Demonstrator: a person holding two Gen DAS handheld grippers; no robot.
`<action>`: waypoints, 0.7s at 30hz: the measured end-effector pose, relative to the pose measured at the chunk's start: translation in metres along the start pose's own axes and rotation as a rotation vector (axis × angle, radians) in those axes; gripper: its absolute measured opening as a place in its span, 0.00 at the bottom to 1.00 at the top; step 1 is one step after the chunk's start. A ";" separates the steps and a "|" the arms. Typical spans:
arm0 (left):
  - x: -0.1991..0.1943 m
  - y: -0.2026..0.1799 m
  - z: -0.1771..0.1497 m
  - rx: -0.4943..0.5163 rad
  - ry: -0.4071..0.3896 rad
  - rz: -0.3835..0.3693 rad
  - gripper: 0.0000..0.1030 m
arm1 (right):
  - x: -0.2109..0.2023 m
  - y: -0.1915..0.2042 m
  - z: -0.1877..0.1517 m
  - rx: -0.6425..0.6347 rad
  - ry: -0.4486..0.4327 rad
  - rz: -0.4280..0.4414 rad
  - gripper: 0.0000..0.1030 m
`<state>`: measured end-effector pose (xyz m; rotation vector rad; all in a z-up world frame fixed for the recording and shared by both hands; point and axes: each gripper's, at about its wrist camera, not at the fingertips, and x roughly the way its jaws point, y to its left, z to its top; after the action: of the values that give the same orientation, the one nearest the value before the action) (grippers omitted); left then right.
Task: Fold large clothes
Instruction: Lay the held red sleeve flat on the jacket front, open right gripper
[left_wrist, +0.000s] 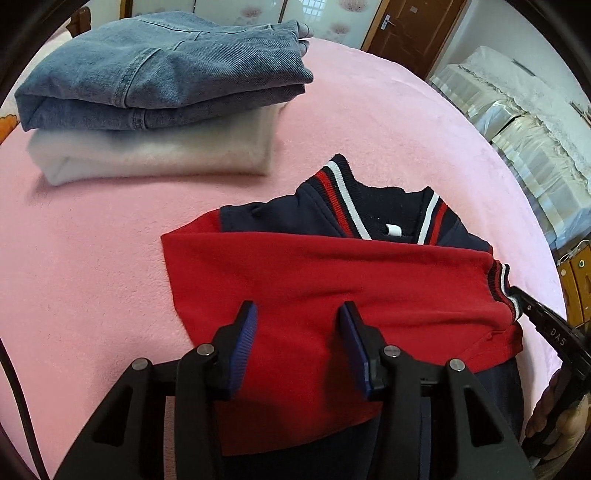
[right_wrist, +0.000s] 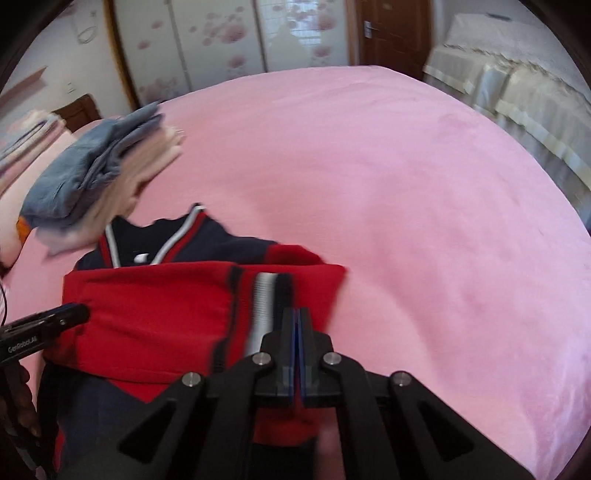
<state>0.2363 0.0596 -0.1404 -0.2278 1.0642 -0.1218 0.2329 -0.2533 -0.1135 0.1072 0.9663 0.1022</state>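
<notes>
The red and navy jacket (left_wrist: 332, 280) lies near the front of the pink bed (left_wrist: 388, 122), collar away from the person and both red sleeves (left_wrist: 280, 266) already crossed over the chest, so the side folds look done.

The left gripper (left_wrist: 297, 347) hovers over the red sleeve with its fingers (left_wrist: 242, 343) spread and nothing clamped between them; it is probably lining up a grab on the fabric for the next fold.

The right gripper (right_wrist: 297, 334) has its fingers pressed together, tips at the striped cuff (right_wrist: 264, 295). This view is blurred, so whether cuff fabric is pinched cannot be told; it may just be tucking or flattening the cuff.

A finished stack sits well apart at the bed's far left: folded jeans (left_wrist: 162, 70) on top of a cream garment (left_wrist: 159, 151).

The room has a floral wardrobe (right_wrist: 221, 40), a brown door (right_wrist: 391, 29) and a covered sofa (left_wrist: 517, 122).
</notes>
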 end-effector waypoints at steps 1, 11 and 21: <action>-0.002 -0.002 0.000 0.001 -0.001 0.006 0.44 | -0.001 -0.004 0.000 0.020 0.007 0.010 0.00; -0.051 -0.026 0.006 0.035 -0.069 0.079 0.55 | -0.031 0.006 -0.002 0.079 -0.011 0.056 0.04; -0.148 -0.052 -0.011 0.080 -0.193 0.110 0.72 | -0.114 0.034 -0.008 0.020 -0.104 0.080 0.22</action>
<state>0.1564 0.0384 -0.0066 -0.1063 0.8760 -0.0421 0.1609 -0.2349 -0.0203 0.1684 0.8597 0.1591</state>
